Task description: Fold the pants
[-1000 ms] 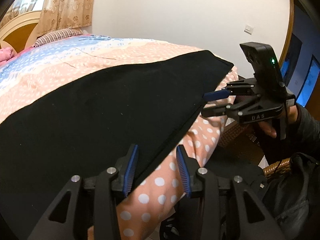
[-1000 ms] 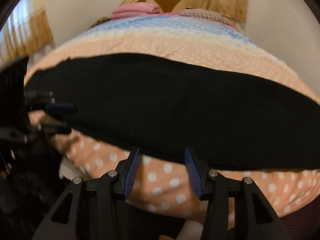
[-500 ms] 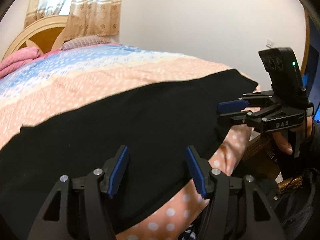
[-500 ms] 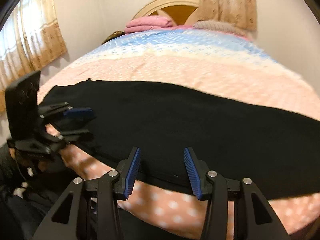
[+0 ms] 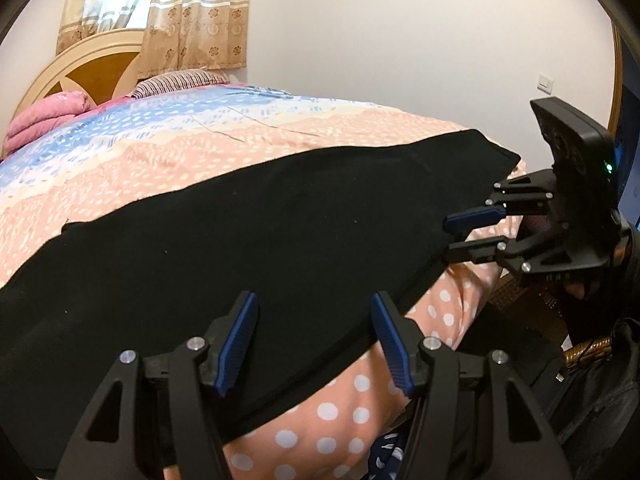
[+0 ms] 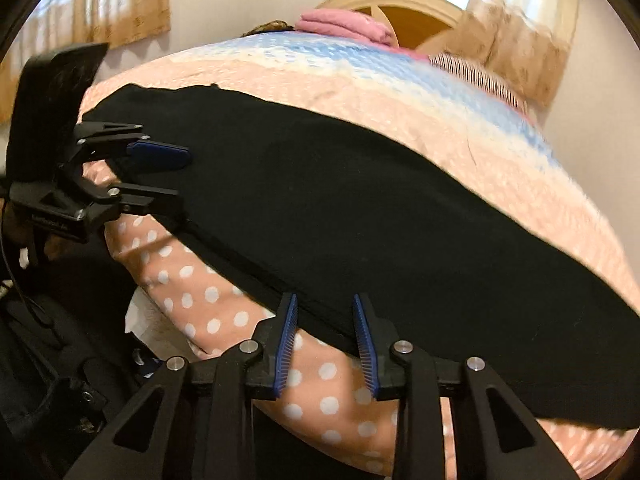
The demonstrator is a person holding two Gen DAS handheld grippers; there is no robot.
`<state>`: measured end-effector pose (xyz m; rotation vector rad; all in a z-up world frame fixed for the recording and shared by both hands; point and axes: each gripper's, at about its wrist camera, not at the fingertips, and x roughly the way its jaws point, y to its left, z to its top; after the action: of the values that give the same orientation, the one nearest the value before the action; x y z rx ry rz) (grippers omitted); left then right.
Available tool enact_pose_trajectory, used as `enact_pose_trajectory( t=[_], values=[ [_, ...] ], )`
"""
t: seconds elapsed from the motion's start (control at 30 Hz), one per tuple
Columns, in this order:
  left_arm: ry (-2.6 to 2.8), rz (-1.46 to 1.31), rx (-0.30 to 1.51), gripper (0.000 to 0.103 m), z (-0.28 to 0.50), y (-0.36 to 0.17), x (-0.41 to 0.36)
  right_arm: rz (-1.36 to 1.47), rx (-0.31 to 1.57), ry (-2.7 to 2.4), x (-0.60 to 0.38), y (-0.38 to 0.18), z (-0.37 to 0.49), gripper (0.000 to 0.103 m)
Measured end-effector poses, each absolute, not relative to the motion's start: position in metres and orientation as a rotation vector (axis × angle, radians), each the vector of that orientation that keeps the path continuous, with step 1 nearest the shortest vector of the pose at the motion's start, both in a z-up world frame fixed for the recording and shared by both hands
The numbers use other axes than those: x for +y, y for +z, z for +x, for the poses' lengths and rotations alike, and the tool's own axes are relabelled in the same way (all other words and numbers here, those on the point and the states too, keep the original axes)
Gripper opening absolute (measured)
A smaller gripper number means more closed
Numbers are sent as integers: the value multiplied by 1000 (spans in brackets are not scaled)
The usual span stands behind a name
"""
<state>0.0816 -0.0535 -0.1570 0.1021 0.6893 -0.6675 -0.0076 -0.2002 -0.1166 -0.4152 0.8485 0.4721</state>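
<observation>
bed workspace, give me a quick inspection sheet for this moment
surface: bed with polka-dot quilt, pants spread across its near edge
job's things: black pants flat, unfolded, hem overhanging the edge
clutter: pink folded blanket and striped pillow at the headboard
grippers: left hand-held gripper open over the pants edge; right hand-held gripper open at the edge, nothing held
cables: thin dark cable by the left hand
surroundings: curtains, wall switch, dark bag beside the bed
</observation>
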Motion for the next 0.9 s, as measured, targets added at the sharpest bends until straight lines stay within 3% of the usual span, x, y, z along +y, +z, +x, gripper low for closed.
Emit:
enact_pose_trajectory(
  t=[0.2,0.27,0.9],
  values=[
    [-675,100,693,68,83,-156,-53,-450,827,468,-194,-125,0,28],
    [-678,97,691,68,83,-155,-53,-398,835,474,-201,-120,2,3],
    [-727,94,702,68,90,-152,-61,-392,880,545,-208,-116,-6,5]
  ],
)
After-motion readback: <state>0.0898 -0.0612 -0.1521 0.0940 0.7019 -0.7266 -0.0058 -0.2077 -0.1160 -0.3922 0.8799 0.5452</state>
